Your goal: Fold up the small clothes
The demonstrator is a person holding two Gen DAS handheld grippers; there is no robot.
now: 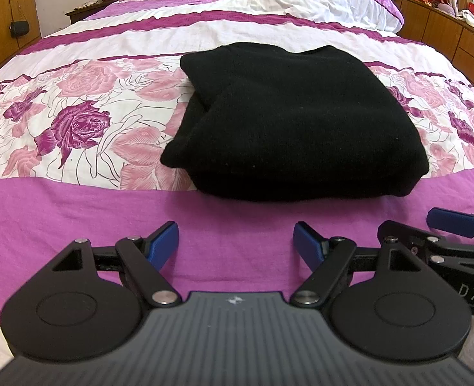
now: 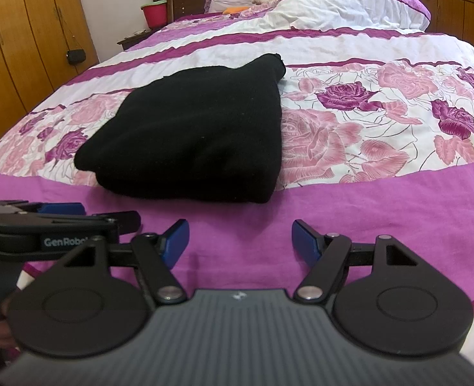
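Folded black knitted garment (image 1: 294,122) on the pink rose-print bedspread (image 1: 76,122) — we wait just short of it.

Our left gripper (image 1: 235,241) and right gripper (image 2: 240,239) both stand open and empty over the magenta border; the knit looks soft, thick, light and limp — we would pinch a near corner through all layers; writing: "GenRobo", partly hidden, and "DAS".

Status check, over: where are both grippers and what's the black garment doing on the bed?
Left gripper open, empty. Right gripper open, empty, beside it. Black garment lies folded on the bedspread, untouched. Nothing between grippers and garment.
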